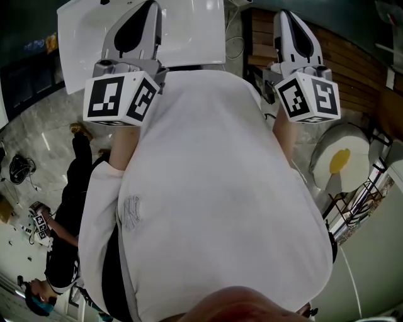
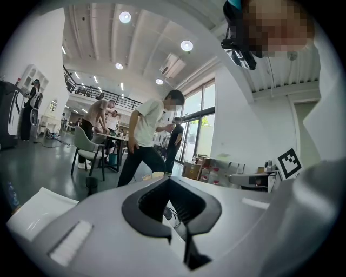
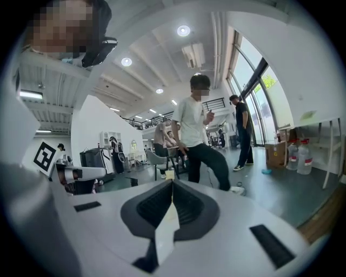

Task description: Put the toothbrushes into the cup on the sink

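No toothbrush and no cup shows in any view. In the head view I look down on my own white shirt (image 1: 214, 188), which fills the middle. My left gripper (image 1: 148, 7) and right gripper (image 1: 284, 15) are held up on either side of my chest, each with its marker cube close to the camera. In the left gripper view the left gripper (image 2: 172, 180) has its jaws together with nothing between them. The right gripper (image 3: 172, 186) is likewise shut and empty, pointing out into a large hall. A white slab (image 1: 189, 31) lies beyond the left gripper; whether it is the sink I cannot tell.
Both gripper views look out into the hall, where a person in a white shirt (image 2: 148, 138) walks past a chair (image 2: 89, 149) and tables with other people. In the head view, a round white object with a yellow centre (image 1: 340, 160) and a wire rack (image 1: 365, 201) are at right.
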A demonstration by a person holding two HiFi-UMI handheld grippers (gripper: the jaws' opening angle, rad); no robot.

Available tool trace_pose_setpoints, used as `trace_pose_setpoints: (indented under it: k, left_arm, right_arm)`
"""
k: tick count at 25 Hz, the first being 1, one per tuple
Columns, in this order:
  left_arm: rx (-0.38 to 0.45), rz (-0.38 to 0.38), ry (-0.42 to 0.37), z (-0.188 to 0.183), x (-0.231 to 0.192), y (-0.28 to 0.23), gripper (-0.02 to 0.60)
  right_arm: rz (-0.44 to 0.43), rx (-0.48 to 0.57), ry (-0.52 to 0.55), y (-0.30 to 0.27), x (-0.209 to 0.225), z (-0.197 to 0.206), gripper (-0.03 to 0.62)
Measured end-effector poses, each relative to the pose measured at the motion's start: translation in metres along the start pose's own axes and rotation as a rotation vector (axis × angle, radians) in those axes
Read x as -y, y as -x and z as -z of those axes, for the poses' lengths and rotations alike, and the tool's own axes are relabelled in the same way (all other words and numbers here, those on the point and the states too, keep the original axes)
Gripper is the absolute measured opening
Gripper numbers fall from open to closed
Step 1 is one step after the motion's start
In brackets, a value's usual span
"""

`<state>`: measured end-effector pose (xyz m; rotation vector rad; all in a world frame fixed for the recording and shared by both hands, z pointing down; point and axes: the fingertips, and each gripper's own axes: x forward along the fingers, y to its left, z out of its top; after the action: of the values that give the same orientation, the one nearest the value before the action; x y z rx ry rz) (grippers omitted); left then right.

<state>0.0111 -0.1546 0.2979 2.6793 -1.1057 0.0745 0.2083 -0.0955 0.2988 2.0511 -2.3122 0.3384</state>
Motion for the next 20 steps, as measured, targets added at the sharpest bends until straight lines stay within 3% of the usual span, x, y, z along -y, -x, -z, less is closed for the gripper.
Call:
trace_pose_setpoints:
  k: [20]
  left_arm:
    - [-0.013, 0.038, -0.020, -0.001, 0.012, -0.003, -0.015]
  right_arm:
    - [0.040, 0.001, -0.012, 0.015, 0.012, 0.005, 0.011]
